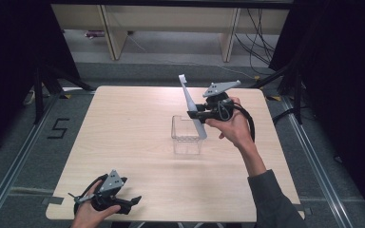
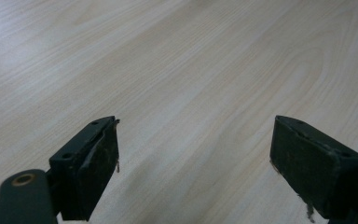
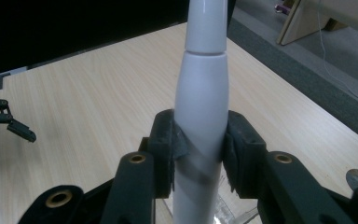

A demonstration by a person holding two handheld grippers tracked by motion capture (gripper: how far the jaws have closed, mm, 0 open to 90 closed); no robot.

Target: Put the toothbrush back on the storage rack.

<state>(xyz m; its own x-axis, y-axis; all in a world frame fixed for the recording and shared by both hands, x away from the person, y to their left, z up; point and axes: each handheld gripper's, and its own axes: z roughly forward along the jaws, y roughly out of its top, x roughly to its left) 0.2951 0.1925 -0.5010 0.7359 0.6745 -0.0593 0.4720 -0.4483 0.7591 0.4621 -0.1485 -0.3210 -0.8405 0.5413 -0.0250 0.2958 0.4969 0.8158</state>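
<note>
The right claw (image 1: 196, 114) clamps a white toothbrush (image 1: 190, 102) by its handle, both pads pressing its sides, and holds it tilted with its lower end at the right rim of a clear box (image 1: 187, 135) standing right of the table's (image 1: 123, 128) centre. The brush head leans up toward the far edge. The left claw (image 1: 134, 201), jaws wide with nothing between them, rests at the near left edge, well apart, with bare wood across the whole left half between them.

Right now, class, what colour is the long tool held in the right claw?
White; the long tool shows best in the right gripper view, clamped in the right claw.
</note>
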